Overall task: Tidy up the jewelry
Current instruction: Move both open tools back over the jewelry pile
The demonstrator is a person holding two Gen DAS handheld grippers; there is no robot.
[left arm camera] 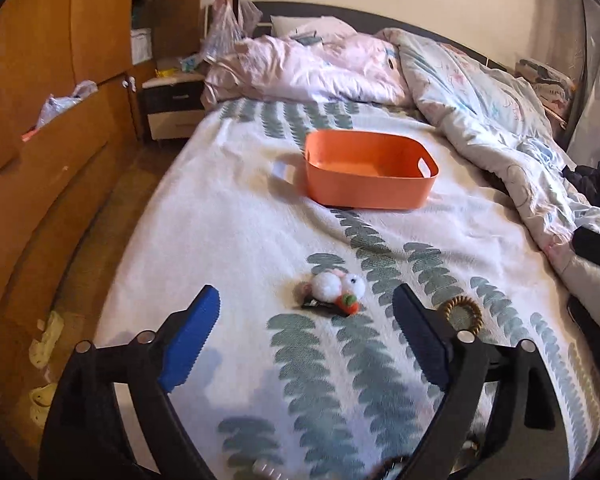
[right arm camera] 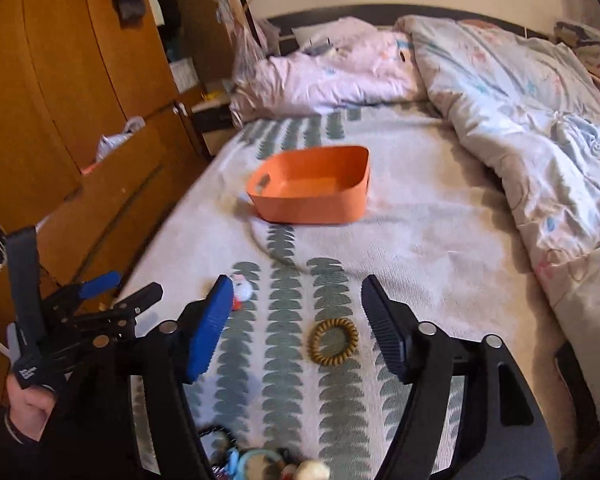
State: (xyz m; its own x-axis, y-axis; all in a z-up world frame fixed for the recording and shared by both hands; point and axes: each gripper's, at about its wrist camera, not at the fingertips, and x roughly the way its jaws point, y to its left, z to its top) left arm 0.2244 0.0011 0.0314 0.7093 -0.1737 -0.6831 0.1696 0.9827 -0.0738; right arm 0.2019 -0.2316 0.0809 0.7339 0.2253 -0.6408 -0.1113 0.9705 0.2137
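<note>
Right wrist view shows your right gripper (right arm camera: 296, 320) wide and empty, with the brown hair tie (right arm camera: 333, 340) lying flat just below, nearer than the far orange basket (right arm camera: 312, 204).

The bin (left arm camera: 370, 184) is plain orange. The bedspread (left arm camera: 228, 232) is white with rows of grey-green leaf fronds. The coil tie (right arm camera: 333, 340) is mustard brown. The clip (left arm camera: 336, 290) has white pompoms, an orange-and-green bit and a black base. The duvet (left arm camera: 492, 104) is pale, with faint pink and blue prints. Each tool's pads (left arm camera: 190, 340) are blue on black arms. The wardrobe (left arm camera: 40, 80) is orange-brown wood.
</note>
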